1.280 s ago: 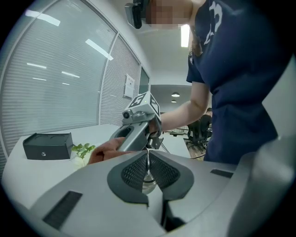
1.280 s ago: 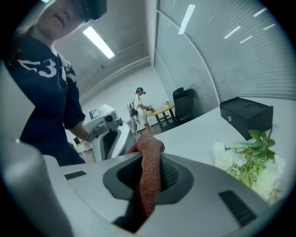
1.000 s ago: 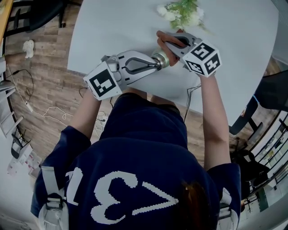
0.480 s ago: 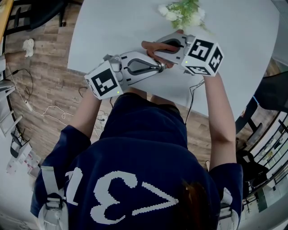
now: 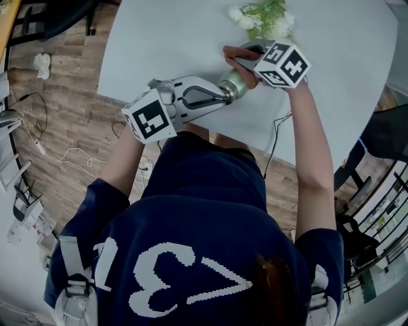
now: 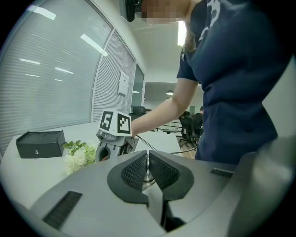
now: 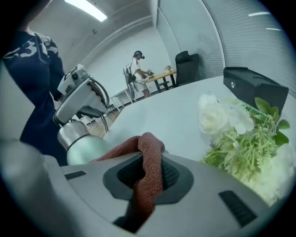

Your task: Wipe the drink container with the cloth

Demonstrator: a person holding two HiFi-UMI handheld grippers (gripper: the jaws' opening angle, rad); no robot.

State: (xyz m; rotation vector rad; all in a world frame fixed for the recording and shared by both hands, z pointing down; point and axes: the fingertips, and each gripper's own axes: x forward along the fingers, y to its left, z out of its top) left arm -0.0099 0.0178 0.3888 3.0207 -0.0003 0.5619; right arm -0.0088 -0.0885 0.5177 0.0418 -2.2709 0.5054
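Note:
In the head view a pale green drink container [image 5: 233, 81] with a silver cap hangs over the white table [image 5: 166, 38]. My left gripper [image 5: 223, 94] is shut on a thin metal part at its cap end; that sliver sits between the pads in the left gripper view, where the left gripper [image 6: 148, 163] is closed tight. My right gripper [image 5: 241, 60] is shut on a red-brown cloth [image 5: 231, 56] and rests against the container's far side. In the right gripper view the cloth [image 7: 150, 155] runs up between the right gripper [image 7: 147, 172] jaws and drapes toward the container [image 7: 88, 150].
A bunch of white flowers with green leaves [image 5: 261, 16] lies just beyond the grippers. A black box [image 7: 252, 88] stands behind the flowers. A thin cable [image 5: 274, 137] drops off the table's near edge. A person [image 7: 138, 69] stands at a far desk.
The right gripper swept the cloth leftward over the container, then came back right and further from me. The left gripper has hardly moved.

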